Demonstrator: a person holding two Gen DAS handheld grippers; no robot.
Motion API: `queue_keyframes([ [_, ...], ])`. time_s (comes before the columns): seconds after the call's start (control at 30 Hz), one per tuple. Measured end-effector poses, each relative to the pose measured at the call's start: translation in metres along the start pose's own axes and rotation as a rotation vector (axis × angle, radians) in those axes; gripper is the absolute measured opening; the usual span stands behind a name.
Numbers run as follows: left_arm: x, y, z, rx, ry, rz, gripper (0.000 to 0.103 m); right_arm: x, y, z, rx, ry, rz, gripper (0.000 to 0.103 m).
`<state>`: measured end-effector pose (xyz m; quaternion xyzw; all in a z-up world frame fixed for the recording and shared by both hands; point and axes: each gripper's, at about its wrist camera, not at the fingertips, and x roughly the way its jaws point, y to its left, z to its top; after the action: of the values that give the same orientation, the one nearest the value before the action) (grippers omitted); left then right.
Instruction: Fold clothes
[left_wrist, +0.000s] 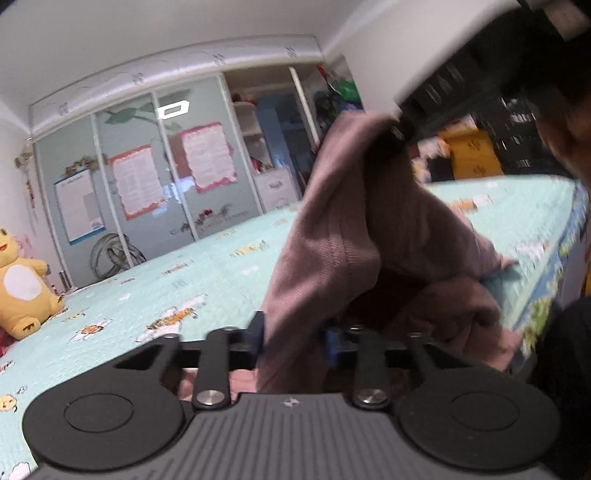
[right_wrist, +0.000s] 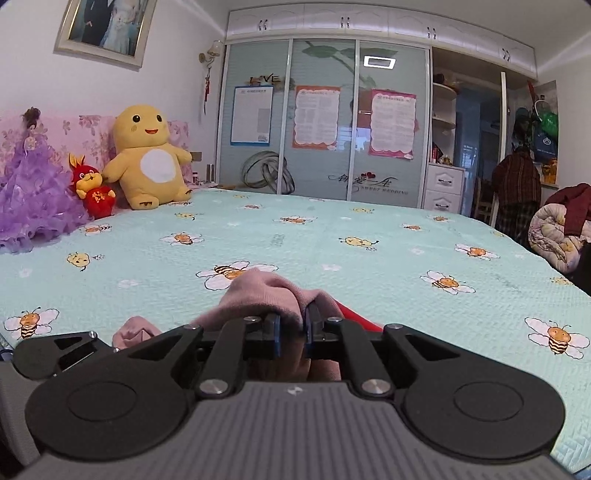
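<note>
Both grippers pinch one pink garment (left_wrist: 369, 236): the left gripper (left_wrist: 293, 338) clamps fabric hanging up ahead of it, the right gripper (right_wrist: 291, 330) nips a bunched fold just ahead. Beyond the right gripper, the bee-print bedspread (right_wrist: 332, 236) lies open.

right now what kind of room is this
A home bedroom, most likely. A wide bed under a bee-print cover fills the view, a sliding-door wardrobe stands behind it, and plush toys sit at its head. Both grippers hold a pink garment over the bed.
</note>
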<state>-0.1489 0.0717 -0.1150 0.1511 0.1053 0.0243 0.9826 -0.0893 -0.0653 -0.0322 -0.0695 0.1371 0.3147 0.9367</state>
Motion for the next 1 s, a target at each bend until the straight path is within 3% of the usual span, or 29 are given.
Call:
queue_keyframes([
  [0.07,-0.006,0.002,0.004,-0.018,-0.031,0.013,0.018,-0.001,0.001,-0.001,-0.001,-0.001,0.000,0.016],
  [0.2,-0.015,0.004,0.009,-0.047,-0.074,0.035,0.014,-0.001,0.007,-0.005,-0.023,0.011,0.013,0.019],
  [0.27,-0.011,0.008,0.008,-0.070,-0.054,0.044,0.014,-0.003,0.010,-0.008,-0.046,0.011,0.014,0.032],
  [0.33,-0.004,0.012,0.003,-0.092,-0.016,0.054,0.014,-0.005,0.014,-0.011,-0.089,0.001,0.004,0.060],
  [0.4,0.002,0.014,0.001,-0.103,0.003,0.057,0.014,-0.006,0.021,-0.017,-0.156,0.007,-0.006,0.072],
  [0.53,0.009,0.021,0.000,-0.155,0.034,0.063,0.014,-0.003,0.036,-0.037,-0.286,0.071,0.004,0.072],
  [0.7,0.010,0.016,-0.003,-0.132,0.057,0.066,0.018,0.012,0.059,-0.074,-0.450,0.154,0.027,0.072],
  [0.83,0.008,0.009,-0.009,-0.090,0.069,0.055,0.056,0.041,0.063,-0.091,-0.536,0.184,-0.084,0.071],
  [0.9,0.009,0.006,-0.010,-0.066,0.072,0.045,0.060,0.050,0.059,-0.087,-0.514,0.169,-0.126,0.068],
  [0.97,0.011,0.007,-0.011,-0.058,0.074,0.031,0.060,0.052,0.048,-0.074,-0.418,0.157,-0.120,0.044],
  [1.0,0.011,0.008,-0.010,-0.061,0.069,0.025,0.060,0.051,0.042,-0.066,-0.359,0.144,-0.116,0.021],
])
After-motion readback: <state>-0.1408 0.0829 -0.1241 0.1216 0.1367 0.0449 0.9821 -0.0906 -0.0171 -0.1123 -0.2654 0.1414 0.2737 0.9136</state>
